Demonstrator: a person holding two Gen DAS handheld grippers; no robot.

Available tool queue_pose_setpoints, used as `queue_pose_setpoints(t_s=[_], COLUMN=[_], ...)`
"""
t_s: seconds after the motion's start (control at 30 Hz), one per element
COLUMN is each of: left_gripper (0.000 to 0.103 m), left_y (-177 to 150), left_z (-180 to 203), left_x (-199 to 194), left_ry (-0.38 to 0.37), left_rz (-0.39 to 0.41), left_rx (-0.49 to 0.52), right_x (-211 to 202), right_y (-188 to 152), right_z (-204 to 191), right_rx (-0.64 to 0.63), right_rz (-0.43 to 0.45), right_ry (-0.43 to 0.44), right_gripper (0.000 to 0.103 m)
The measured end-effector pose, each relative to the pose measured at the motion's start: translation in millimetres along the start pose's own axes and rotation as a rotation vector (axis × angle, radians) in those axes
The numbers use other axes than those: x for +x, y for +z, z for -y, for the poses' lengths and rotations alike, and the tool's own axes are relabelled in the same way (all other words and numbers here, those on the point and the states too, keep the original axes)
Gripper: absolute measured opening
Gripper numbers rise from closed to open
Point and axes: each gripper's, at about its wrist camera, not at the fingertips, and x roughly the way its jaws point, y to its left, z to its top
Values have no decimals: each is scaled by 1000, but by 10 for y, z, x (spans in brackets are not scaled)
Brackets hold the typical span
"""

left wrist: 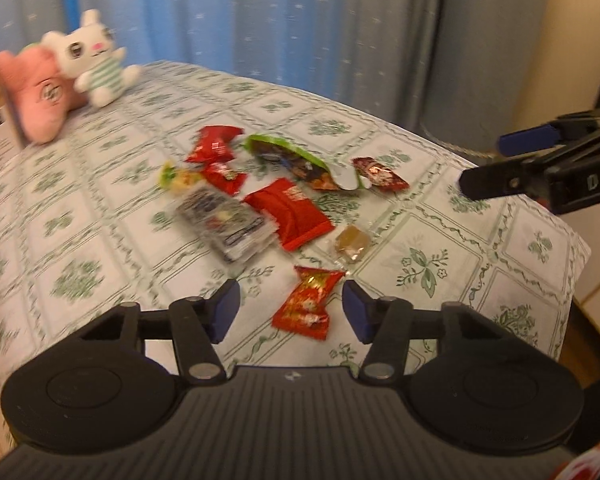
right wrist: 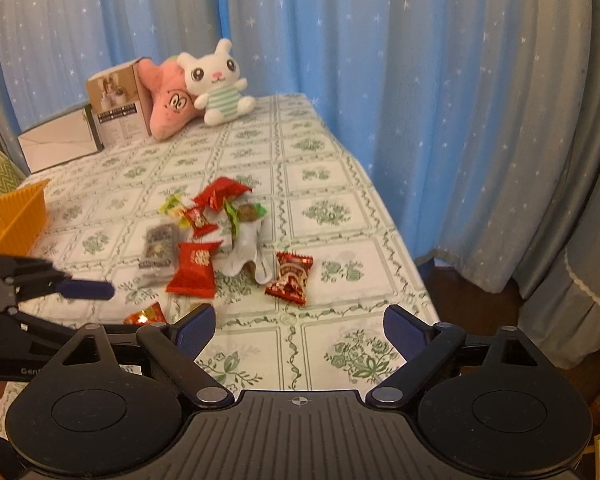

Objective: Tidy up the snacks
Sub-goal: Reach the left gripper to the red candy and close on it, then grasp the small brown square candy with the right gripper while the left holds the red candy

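Several wrapped snacks lie in a loose pile on the floral tablecloth. My left gripper is open, its blue pads on either side of a red twist-wrapped candy lying on the cloth. Beyond it lie a clear-wrapped brown sweet, a red packet, a grey packet and a green-edged opened bag. My right gripper is open and empty above the table's near right corner, short of a dark red candy. The red packet lies left of that candy.
An orange basket stands at the table's left edge. A white bunny plush, a pink plush and a cardboard box sit at the far end. Blue curtains hang behind. The table's right edge drops off close by.
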Motion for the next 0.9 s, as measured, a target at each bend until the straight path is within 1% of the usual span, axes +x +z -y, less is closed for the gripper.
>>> queue_pose_setpoints(t_s=[0.07, 0.13, 0.17, 0.23, 0.3, 0.43, 0.53, 0.6, 0.67, 0.73, 0.9], left_gripper=[44, 32, 31, 23, 22, 21, 21, 21, 21, 21, 21], left_y=[8, 10, 6, -4, -26, -122, -211, -263, -302, -335, -406], left_z=[16, 10, 2, -34, -100, -312, -417, -461, -492, -519, -557], left_x=[63, 131, 158, 146, 101, -84, -254, -352, -427, -485, -573], left_ry=[-18, -30, -35, -37, -10, 50, 95, 116, 124, 128, 131], left_rz=[-12, -31, -39, -37, -35, -23, -8, -2, 6, 12, 13], left_rx=[28, 39, 38, 13, -29, -164, -228, -261, -287, -310, -337], right_x=[65, 117, 141, 186, 224, 334, 472, 566, 649, 717, 785], right_y=[-41, -70, -78, -87, -86, -88, -107, -115, -124, -136, -144], right_z=[-4, -20, -34, -70, -120, -288, -423, -508, -571, -629, -763], right_rx=[-1, -5, -7, -19, -37, -96, -122, -121, -111, -103, -159], right_rz=[-10, -15, -17, -19, -17, -14, -23, -31, -35, -37, -22], right_ry=[8, 25, 36, 61, 88, 142, 152, 140, 128, 103, 41], right_gripper=[91, 90, 89, 86, 83, 79, 78, 74, 66, 62, 57])
